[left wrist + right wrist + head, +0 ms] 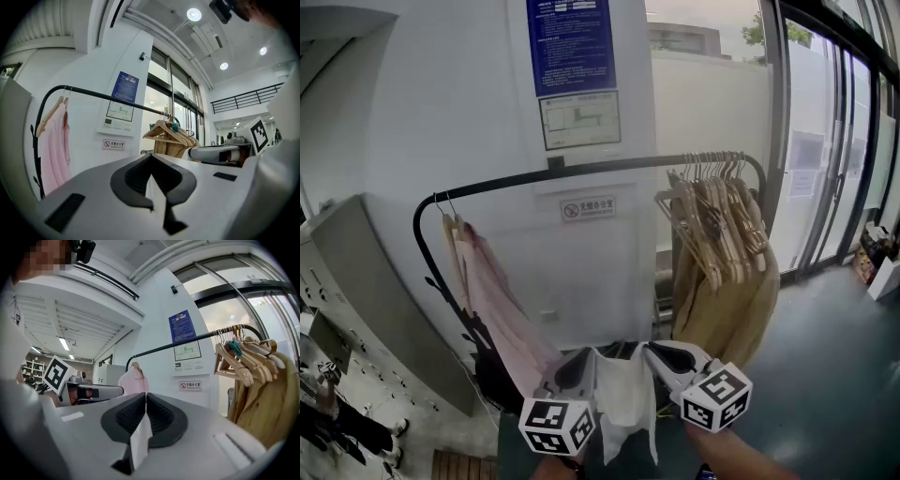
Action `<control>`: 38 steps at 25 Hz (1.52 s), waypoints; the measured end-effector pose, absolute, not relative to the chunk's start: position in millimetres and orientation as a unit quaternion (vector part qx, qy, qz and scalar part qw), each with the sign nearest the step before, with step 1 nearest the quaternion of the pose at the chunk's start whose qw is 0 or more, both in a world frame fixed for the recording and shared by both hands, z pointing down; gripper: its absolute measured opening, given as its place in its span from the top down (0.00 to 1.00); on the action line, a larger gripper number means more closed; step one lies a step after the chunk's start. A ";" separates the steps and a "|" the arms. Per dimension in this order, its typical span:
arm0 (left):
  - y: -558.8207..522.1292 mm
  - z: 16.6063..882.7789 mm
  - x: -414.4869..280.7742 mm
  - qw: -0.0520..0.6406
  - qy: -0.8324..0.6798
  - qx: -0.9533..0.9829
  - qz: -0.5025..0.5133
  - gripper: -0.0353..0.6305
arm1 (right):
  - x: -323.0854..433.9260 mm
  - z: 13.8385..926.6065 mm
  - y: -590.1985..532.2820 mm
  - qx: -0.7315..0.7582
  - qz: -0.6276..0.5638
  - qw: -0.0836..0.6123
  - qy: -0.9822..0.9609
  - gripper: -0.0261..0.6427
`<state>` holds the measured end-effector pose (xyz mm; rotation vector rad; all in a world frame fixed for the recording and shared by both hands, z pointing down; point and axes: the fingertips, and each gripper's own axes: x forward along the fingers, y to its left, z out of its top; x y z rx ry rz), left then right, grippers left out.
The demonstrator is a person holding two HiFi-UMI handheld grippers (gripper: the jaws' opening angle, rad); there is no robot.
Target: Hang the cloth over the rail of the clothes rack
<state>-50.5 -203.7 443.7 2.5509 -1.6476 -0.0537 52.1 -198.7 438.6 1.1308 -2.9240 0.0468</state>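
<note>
A white cloth (623, 398) hangs between my two grippers, low in the head view and below the black rail (581, 171) of the clothes rack. My left gripper (577, 367) is shut on the cloth's left top edge; the cloth (154, 192) shows as a white strip pinched between its pads. My right gripper (654, 354) is shut on the right top edge, where the cloth (139, 441) shows as a white fold in its closed jaws. In both gripper views the rail (93, 95) (183, 342) lies ahead and above.
A pink garment (492, 305) hangs at the rail's left end. Several wooden hangers (717, 220) and a tan coat (727, 300) crowd the right end. The rail's middle stretch is bare, before a white wall with a blue notice (570, 42). Glass doors (834, 141) stand at right.
</note>
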 end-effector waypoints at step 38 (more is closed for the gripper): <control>-292.9 146.7 -115.3 -0.115 -0.482 0.867 -0.056 0.94 | -28.3 151.0 -287.2 0.402 -0.172 0.000 -0.899 0.94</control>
